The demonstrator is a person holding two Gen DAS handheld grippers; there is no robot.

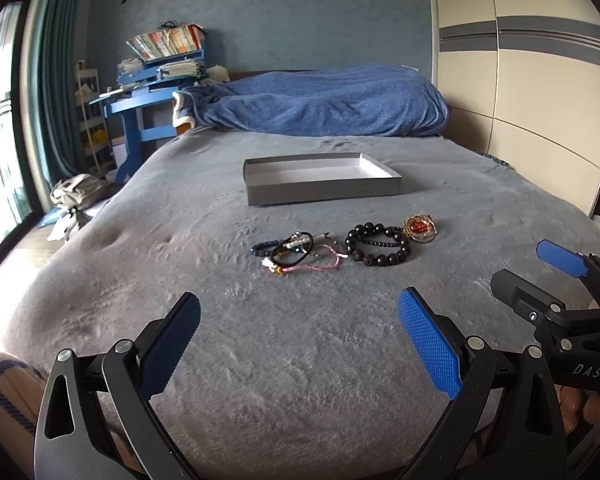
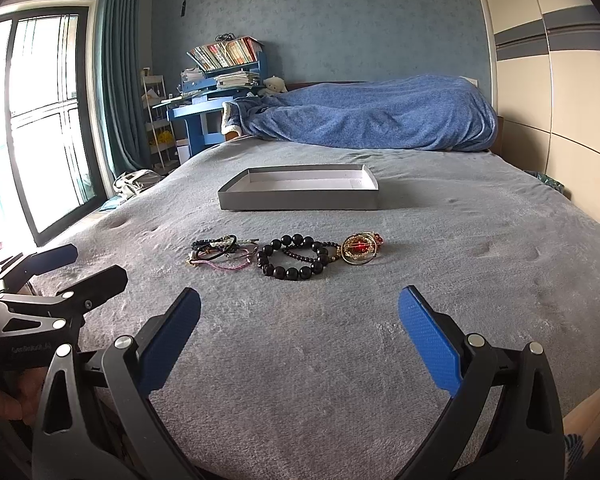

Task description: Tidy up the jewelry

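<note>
Nothing sorted yet: gray tray point(image 2: 300, 196) empty mid-bed, cord bracelets point(image 2: 224, 254), black bead bracelets point(image 2: 296, 260), gold pendant point(image 2: 360, 250) loose nearer the foot edge. Left hand-held gripper point(image 1: 300, 340) and right hand-held gripper point(image 2: 300, 340) spread, holding nothing.

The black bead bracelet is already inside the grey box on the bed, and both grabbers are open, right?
Not quite. The black bead bracelet is not in the shallow grey cardboard box; it lies on the grey bedspread in front of it, as the right wrist view shows. The box looks empty. Both the left gripper and right gripper are open.
</note>
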